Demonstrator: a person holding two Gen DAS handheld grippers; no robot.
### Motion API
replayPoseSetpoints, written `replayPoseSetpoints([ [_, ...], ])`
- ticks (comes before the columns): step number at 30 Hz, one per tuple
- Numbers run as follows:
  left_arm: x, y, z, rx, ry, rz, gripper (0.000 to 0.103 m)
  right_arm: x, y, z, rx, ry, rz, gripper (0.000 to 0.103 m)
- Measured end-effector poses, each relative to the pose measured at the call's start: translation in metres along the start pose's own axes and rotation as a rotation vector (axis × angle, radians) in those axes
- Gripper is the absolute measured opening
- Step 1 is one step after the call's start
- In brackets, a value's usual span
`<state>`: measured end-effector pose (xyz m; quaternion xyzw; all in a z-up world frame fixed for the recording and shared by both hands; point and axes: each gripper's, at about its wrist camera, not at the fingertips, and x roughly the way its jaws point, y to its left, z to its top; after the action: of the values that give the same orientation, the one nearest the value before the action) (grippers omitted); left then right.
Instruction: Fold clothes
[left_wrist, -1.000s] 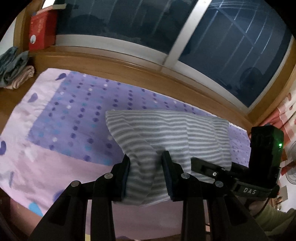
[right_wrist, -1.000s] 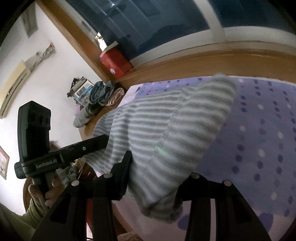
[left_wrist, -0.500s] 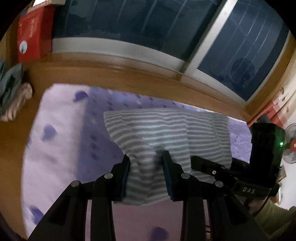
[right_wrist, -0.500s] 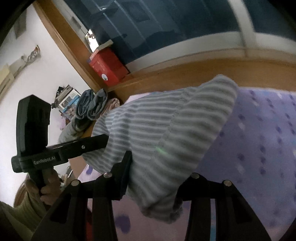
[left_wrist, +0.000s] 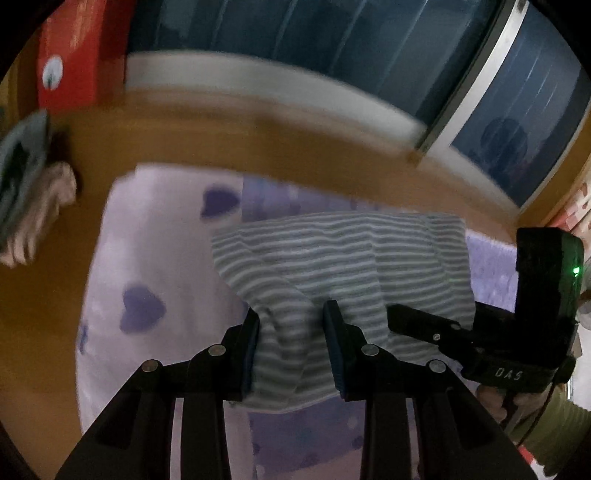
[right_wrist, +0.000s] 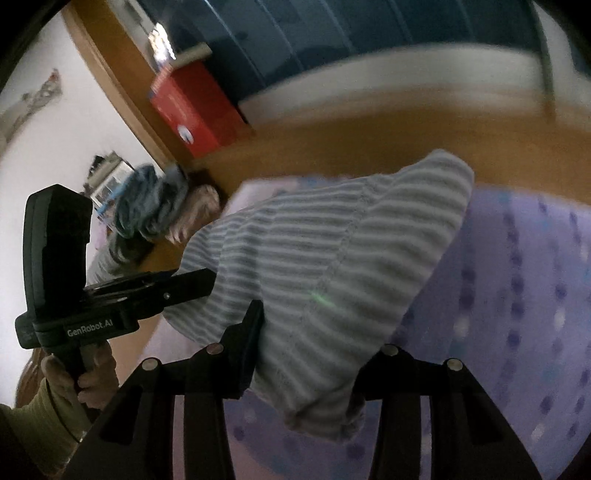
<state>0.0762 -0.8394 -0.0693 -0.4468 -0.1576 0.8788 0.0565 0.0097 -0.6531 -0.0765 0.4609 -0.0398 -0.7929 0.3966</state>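
Still clamped on bunched striped cloth (left_wrist: 332, 266), the left gripper (left_wrist: 291, 332) and right gripper (right_wrist: 314, 332) have carried it toward the wooden ledge (left_wrist: 258, 140) at the far left; the purple sheet (right_wrist: 517, 288) lies beneath. Writing: "GenRobot.AI", "DAS".

striped garment (left_wrist: 343, 258): soft knit cloth | ledge (left_wrist: 258, 140): smooth wood | sheet (left_wrist: 147, 258): matt cloth

dim indoor light, motion-blurred background, fisheye-bent dark edges.
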Motion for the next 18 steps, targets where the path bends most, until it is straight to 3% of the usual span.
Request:
replayPoseSetpoints([
  [3, 0.007, 0.007, -0.015, -0.033, 0.0, -0.001, 0.033, 0.005, -0.01, -0.016, 0.05, 0.009, 0.005, 0.052],
  [8, -0.01, 0.022, -0.023, -0.091, 0.005, 0.02, 0.034, -0.015, -0.014, -0.019, 0.079, 0.022, -0.002, 0.053],
  [11, -0.034, 0.024, -0.026, -0.089, -0.016, 0.058, 0.034, -0.048, -0.01, -0.022, 0.035, -0.03, -0.047, 0.053],
  [15, -0.057, 0.009, -0.015, -0.034, -0.067, 0.063, 0.034, -0.074, 0.002, -0.007, -0.028, -0.122, -0.088, 0.053],
  [18, -0.045, -0.009, 0.003, 0.029, -0.07, 0.052, 0.034, -0.07, 0.008, 0.01, -0.059, -0.154, -0.098, 0.053],
])
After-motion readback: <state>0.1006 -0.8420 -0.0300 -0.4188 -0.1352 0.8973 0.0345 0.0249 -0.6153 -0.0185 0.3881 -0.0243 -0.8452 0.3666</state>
